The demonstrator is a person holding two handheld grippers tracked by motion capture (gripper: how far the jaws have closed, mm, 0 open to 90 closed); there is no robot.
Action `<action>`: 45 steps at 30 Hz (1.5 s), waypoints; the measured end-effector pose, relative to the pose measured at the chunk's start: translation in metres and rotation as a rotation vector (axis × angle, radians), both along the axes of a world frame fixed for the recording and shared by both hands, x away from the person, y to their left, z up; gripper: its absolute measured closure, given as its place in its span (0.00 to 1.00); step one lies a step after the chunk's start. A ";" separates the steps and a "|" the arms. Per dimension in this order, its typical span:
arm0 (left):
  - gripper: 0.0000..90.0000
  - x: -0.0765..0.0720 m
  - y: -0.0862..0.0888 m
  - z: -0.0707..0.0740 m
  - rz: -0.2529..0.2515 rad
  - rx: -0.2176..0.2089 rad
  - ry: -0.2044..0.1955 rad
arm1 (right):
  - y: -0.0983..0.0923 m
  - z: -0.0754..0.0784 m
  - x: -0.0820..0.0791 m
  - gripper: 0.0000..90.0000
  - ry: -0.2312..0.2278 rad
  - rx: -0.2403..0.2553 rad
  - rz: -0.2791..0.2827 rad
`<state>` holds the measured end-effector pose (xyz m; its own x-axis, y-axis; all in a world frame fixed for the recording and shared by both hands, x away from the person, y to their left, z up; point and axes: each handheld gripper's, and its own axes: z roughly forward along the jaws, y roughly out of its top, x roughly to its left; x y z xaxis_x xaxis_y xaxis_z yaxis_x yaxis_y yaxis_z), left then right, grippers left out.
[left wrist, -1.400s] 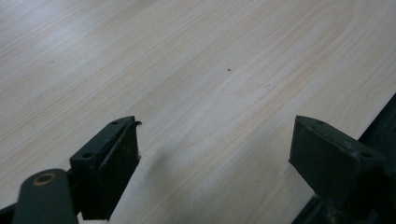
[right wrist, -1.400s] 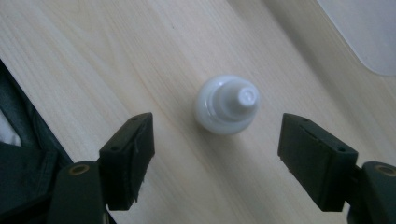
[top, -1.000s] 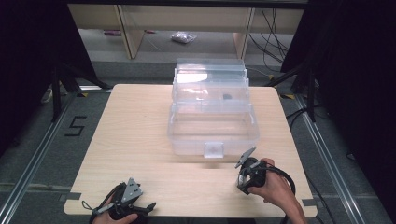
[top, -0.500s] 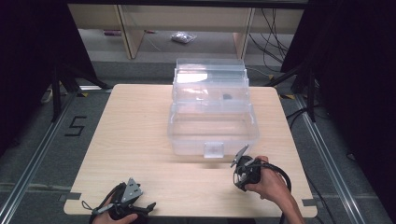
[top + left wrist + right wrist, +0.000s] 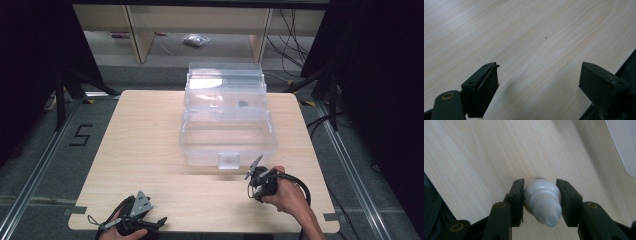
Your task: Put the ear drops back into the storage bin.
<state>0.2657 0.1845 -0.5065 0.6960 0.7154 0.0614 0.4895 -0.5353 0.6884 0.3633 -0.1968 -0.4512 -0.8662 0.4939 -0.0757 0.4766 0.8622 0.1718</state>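
Surface: pale wood surface (image 5: pixel 150 150), mid frame, dark floor around it.
Left tool: left tool (image 5: pixel 150 223), lower left of the high view, jaws spread wide over bare wood, grasping nothing.
Box: clear plastic box (image 5: pixel 227 117), centre, lid up.
Right tool: right tool (image 5: pixel 540 201), lower right, jaws just closed, clenched on white bottle (image 5: pixel 542 201).
Bottle: just in front of the box, nozzle toward the camera.

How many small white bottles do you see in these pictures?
1. The small white bottle sits clamped between the pads of the right tool, just above the wooden table in front of the clear plastic box. Others may hide inside the box.
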 end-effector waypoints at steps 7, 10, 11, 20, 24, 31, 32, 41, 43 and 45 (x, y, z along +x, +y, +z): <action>0.17 0.001 0.001 0.000 0.004 0.010 0.004 | -0.001 0.012 0.001 0.67 0.008 0.011 -0.030; 0.17 0.000 0.000 0.000 0.007 -0.006 0.004 | -0.004 0.018 0.003 0.67 -0.021 0.028 -0.021; 0.17 0.001 0.001 0.000 0.003 0.001 0.005 | -0.004 0.020 0.004 0.67 -0.017 0.033 -0.021; 0.17 0.001 0.001 0.000 -0.001 0.003 0.004 | -0.007 0.029 0.009 0.67 -0.025 0.067 -0.030; 0.17 0.001 0.001 0.000 0.004 0.001 0.005 | -0.009 0.035 0.011 0.67 -0.019 0.078 -0.040; 0.17 0.002 0.001 0.000 -0.002 0.011 0.009 | -0.009 0.049 0.015 0.67 -0.008 0.070 -0.027; 0.17 0.002 0.001 0.000 -0.001 0.011 0.010 | -0.010 0.050 0.017 0.67 -0.011 0.071 -0.010; 0.17 0.000 0.000 0.000 0.002 -0.005 0.002 | -0.008 0.064 0.025 0.67 -0.004 0.069 -0.004; 0.17 0.001 0.000 0.000 -0.001 0.002 0.001 | -0.008 0.066 0.025 0.67 -0.001 0.069 -0.019; 0.17 0.000 0.000 0.000 -0.001 -0.003 -0.001 | -0.009 0.069 0.027 0.67 -0.004 0.074 -0.014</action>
<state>0.2659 0.1845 -0.5068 0.6967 0.7149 0.0600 0.4883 -0.5338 0.6904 0.3898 -0.2054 -0.3826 -0.8589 0.5103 -0.0425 0.4876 0.8404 0.2367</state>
